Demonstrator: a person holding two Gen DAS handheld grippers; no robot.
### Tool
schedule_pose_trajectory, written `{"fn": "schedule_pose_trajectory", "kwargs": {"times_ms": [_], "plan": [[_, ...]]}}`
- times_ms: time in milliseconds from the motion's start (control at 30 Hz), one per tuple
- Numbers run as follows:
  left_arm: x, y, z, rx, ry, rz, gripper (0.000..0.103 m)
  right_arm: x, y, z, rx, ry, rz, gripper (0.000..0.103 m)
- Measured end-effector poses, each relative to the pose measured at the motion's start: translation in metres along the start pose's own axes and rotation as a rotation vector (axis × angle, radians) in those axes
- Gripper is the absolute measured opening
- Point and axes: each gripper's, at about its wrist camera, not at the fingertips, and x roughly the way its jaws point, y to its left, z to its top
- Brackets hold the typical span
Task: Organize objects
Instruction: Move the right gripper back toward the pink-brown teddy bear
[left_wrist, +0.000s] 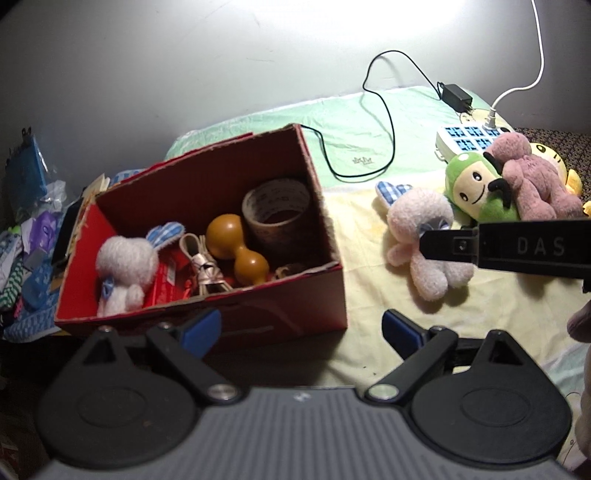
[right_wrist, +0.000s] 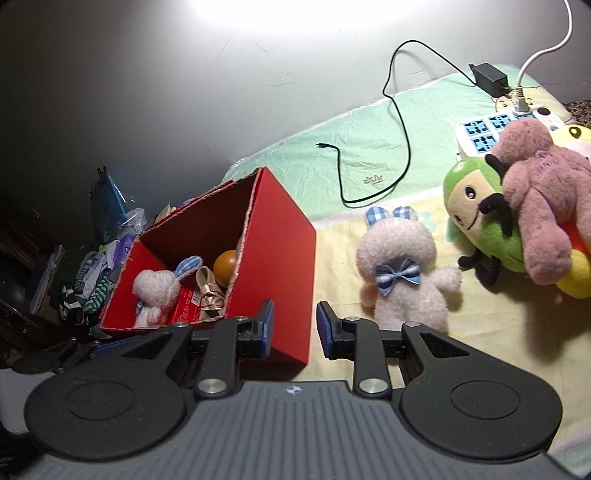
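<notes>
Nearest, my left gripper (left_wrist: 301, 332) stands wide open and empty before the near wall of the red cardboard box (left_wrist: 295, 317). My right gripper (right_wrist: 295, 328) is narrowed to a small gap, nothing between the pads, at the box's near right corner. Inside the box: a white plush rabbit (left_wrist: 123, 269), a gourd (left_wrist: 236, 251) and a tape roll (left_wrist: 277, 218). Right of the box, on the yellow sheet (left_wrist: 362, 302), lies a second pink plush rabbit (right_wrist: 402, 273) (face down, bow tie showing), apart from both grippers. Farther right, a green plush (right_wrist: 476, 210) under a mauve bear (right_wrist: 539, 206). I judge the step as the approach to that rabbit; next, the right pads must widen, then close on its body.
</notes>
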Motion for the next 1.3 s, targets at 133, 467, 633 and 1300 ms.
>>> {"fn": "schedule_pose_trajectory", "kwargs": {"times_ms": [133,467,633,1300], "plan": [[0.002,-0.023,0.0,0.012,0.02,-0.019,0.094,-0.015,-0.017,-0.002,-0.014,-0.024,-0.059,0.028],[0.003,-0.079,-0.002,0.099,0.039,-0.077,0.095,-0.046,-0.062,-0.005,0.044,-0.05,-0.124,0.029],[0.004,-0.098,-0.002,0.124,0.045,-0.087,0.095,-0.056,-0.075,-0.008,0.064,-0.056,-0.136,0.029],[0.017,-0.145,0.006,0.169,0.077,-0.104,0.095,-0.084,-0.124,-0.008,0.146,-0.09,-0.167,0.029]]}}
